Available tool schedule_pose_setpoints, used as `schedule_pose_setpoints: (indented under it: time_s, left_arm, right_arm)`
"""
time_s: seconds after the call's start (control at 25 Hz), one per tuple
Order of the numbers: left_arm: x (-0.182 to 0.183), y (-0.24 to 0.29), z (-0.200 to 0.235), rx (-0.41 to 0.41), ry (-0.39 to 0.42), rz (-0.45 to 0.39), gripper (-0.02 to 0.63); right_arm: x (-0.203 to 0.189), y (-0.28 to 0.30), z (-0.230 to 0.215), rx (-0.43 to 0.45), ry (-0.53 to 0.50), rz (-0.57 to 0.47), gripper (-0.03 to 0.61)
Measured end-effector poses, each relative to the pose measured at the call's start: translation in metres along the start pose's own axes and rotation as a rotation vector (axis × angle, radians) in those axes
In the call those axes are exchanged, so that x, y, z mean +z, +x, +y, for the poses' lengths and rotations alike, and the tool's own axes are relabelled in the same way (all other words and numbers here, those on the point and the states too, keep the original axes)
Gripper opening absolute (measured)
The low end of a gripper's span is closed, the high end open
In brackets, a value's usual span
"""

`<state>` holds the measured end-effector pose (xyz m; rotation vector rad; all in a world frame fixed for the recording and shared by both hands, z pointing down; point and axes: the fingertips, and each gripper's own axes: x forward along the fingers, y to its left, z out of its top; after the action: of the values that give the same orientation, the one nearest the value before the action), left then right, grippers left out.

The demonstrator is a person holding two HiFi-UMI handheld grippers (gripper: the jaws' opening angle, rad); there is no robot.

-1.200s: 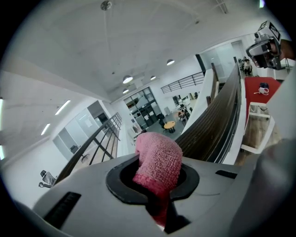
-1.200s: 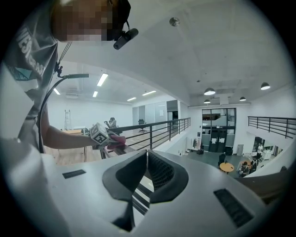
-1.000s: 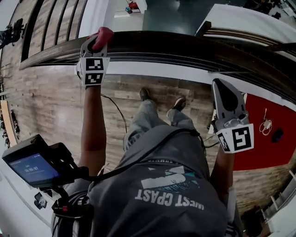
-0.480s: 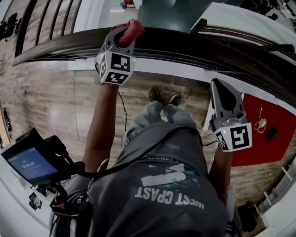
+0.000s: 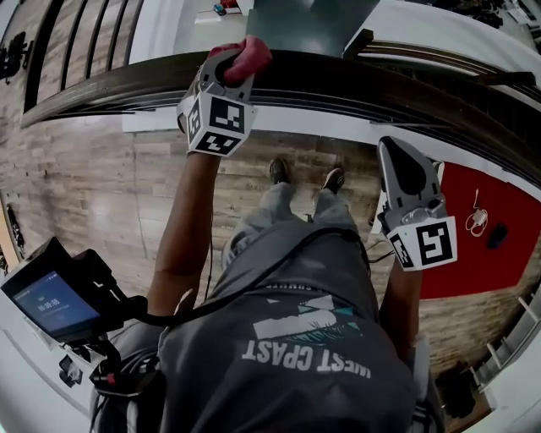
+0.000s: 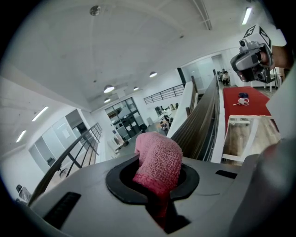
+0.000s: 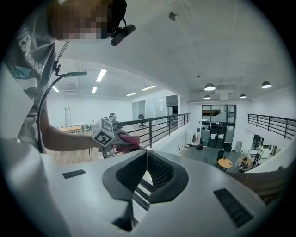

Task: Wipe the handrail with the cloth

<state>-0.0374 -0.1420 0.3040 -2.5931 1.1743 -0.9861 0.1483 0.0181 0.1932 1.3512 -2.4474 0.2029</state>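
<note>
A dark wooden handrail curves across the top of the head view. My left gripper is shut on a pink cloth, and the cloth rests on top of the rail. In the left gripper view the pink cloth bulges up out of the closed jaws, with the handrail running away behind it. My right gripper is shut and holds nothing; it hangs just on my side of the rail, to the right. The right gripper view shows its jaws pressed together and the left gripper with the cloth further along.
Beyond the rail is an open drop to a lower floor. A red mat lies on the wood floor at the right. A handheld screen hangs at my lower left. Black railings edge the far side of the atrium.
My left gripper has slid the pink cloth to the right along the handrail and turned a little. The right gripper has stayed where it was.
</note>
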Motion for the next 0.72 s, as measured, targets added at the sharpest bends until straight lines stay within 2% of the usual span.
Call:
schedule_pose_setpoints:
  time_s: [0.72]
  left_arm:
    - [-0.035, 0.006, 0.018, 0.021, 0.012, 0.062, 0.057]
  right_arm:
    - [-0.015, 0.018, -0.002, 0.004, 0.019, -0.034, 0.008]
